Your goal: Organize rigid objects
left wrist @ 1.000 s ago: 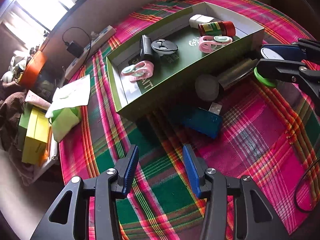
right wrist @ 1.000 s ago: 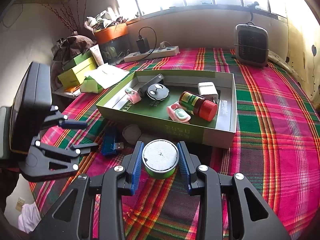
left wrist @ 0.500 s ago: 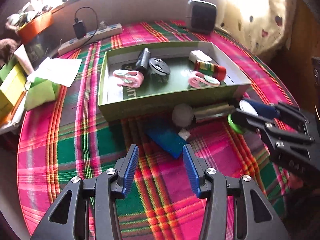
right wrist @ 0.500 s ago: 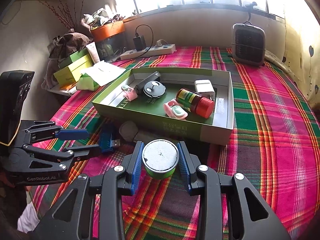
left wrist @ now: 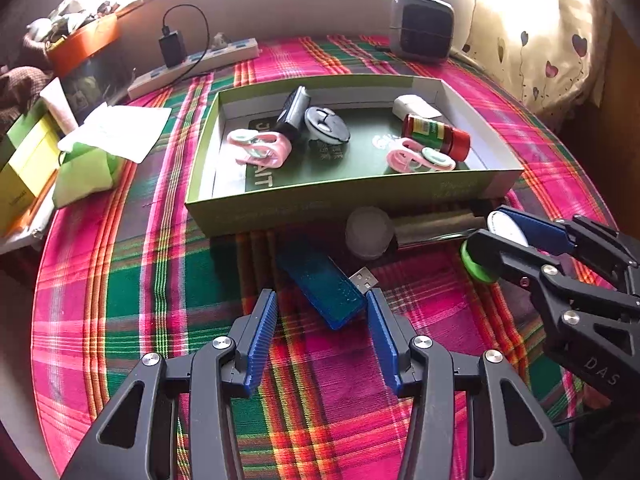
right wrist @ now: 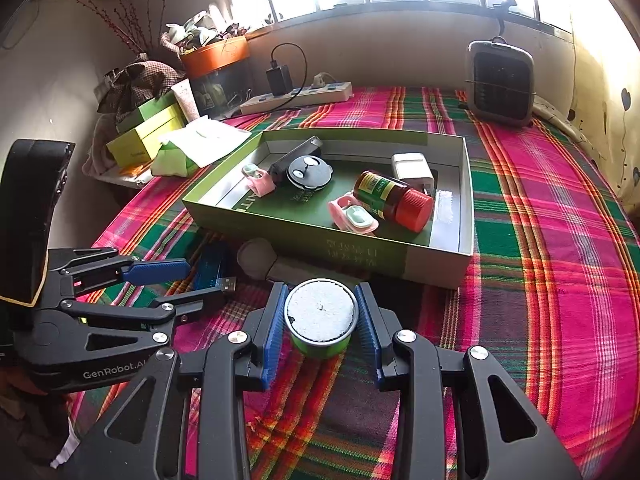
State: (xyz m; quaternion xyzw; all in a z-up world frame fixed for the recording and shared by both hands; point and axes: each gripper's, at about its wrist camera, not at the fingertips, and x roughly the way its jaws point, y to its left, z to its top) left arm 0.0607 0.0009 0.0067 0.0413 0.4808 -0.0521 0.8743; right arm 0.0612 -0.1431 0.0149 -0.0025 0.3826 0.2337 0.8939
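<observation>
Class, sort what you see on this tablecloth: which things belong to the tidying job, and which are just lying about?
Part of the job:
- green box
- green-rimmed tin, gripped by the right gripper
- blue USB stick, in front of the open left gripper
- grey-capped tube

Just lying about:
- power strip
- heater
- papers

Both wrist views look steeply down, close over the green box [left wrist: 352, 196], from either side.

Bare cloth [left wrist: 132, 280] left of USB stick [left wrist: 324, 284]; box wall [left wrist: 320, 208] blocks beyond.
</observation>
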